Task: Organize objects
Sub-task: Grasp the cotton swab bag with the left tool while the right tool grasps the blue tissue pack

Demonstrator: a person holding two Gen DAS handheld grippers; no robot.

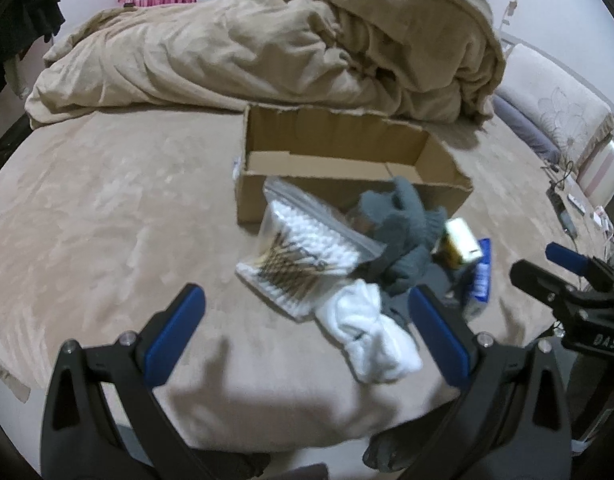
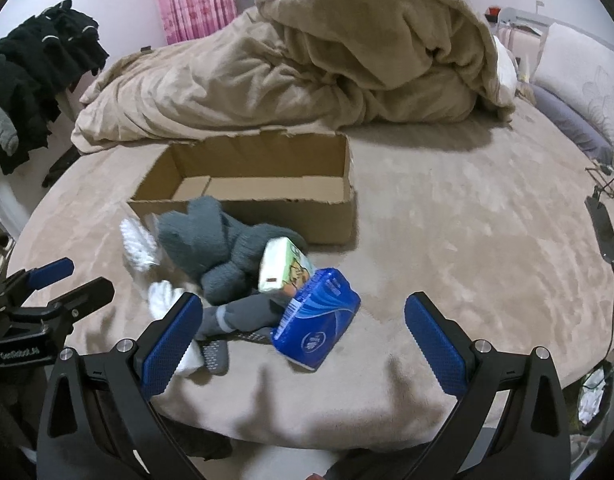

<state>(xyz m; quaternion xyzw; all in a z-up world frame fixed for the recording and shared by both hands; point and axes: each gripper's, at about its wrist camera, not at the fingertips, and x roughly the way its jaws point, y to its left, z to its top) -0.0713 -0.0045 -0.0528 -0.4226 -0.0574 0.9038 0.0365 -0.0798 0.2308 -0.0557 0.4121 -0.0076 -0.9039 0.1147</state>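
An open, empty cardboard box (image 1: pixel 347 160) (image 2: pixel 259 196) sits on the bed. In front of it lies a pile: a clear zip bag of cotton swabs and hairpins (image 1: pixel 303 256), a grey knit glove (image 1: pixel 403 236) (image 2: pixel 211 240), a white sock (image 1: pixel 371 332) (image 2: pixel 163 296), a green-white tissue pack (image 2: pixel 283 268) (image 1: pixel 461 240), a blue tissue pack (image 2: pixel 319 320) (image 1: pixel 481 276) and a grey sock (image 2: pixel 243 320). My left gripper (image 1: pixel 307 332) is open, just short of the pile. My right gripper (image 2: pixel 303 340) is open, near the blue pack.
A crumpled beige duvet (image 1: pixel 267 48) (image 2: pixel 307 64) is heaped behind the box. Dark clothes (image 2: pixel 31 76) hang at the left. A phone on a cable (image 2: pixel 605 232) lies at the bed's right edge. Pillows (image 1: pixel 547 116) are at the far right.
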